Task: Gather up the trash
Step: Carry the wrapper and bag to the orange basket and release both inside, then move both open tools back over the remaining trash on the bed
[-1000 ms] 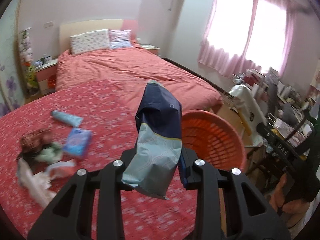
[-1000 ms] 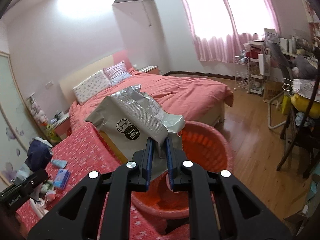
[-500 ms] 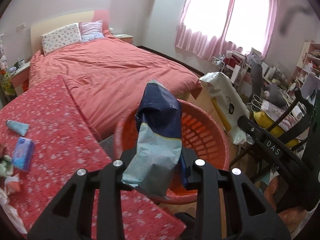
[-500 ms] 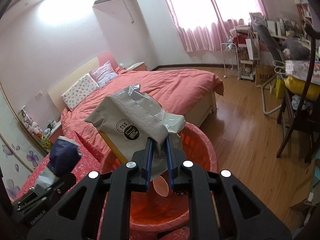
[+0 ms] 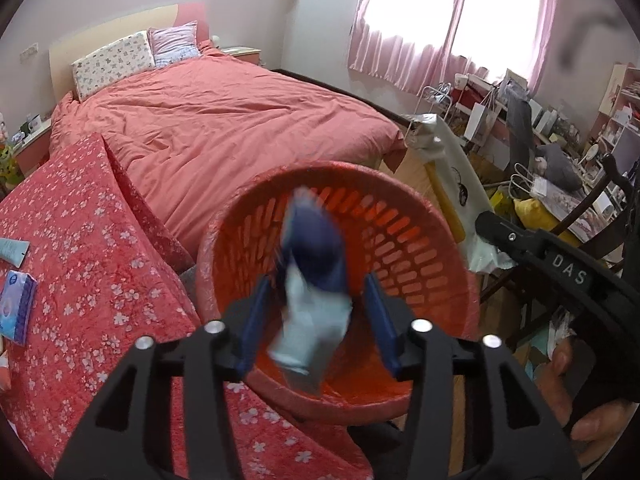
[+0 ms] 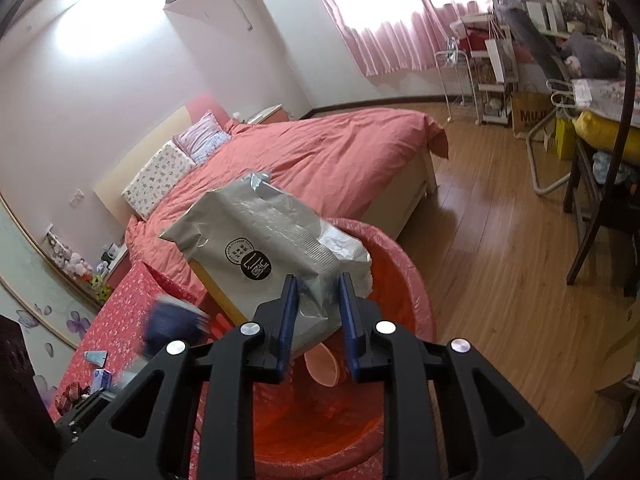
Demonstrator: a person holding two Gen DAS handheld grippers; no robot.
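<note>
A: Starting at the left, what is lying on the flowered red cover [image 5: 80, 264]?

B: A pale tube [image 5: 12, 249] and a blue tissue pack [image 5: 16, 307] are sitting near its left edge, well apart from the orange basket [image 5: 420, 240].

A: And the left tongs [image 5: 316, 312]?

B: Their jaws are opening, standing about half apart. The navy and pale-blue bag [image 5: 314, 280] is between the blue pads but no longer pressed by them (it is motion-blurred, so its edges are soft). Its long axis is running nearly upright in the left wrist view, the navy end up and the pale end down, over the basket's mouth.

A: Moving right, the right tongs [image 6: 318, 320]?

B: They are opening too, with only a narrow gap so far. The grey foil pouch [image 6: 256, 248] is sitting between the pads; whether they are pressing it I cannot tell. Its long axis is slanting up and to the left, away from the tongs, with the round black label facing the camera. It is hanging above the basket, where a pink cup [image 6: 322, 364] is lying inside.

A: Anything at the far right?

B: A hand [image 5: 576, 404] is gripping the right tool's handle.
</note>
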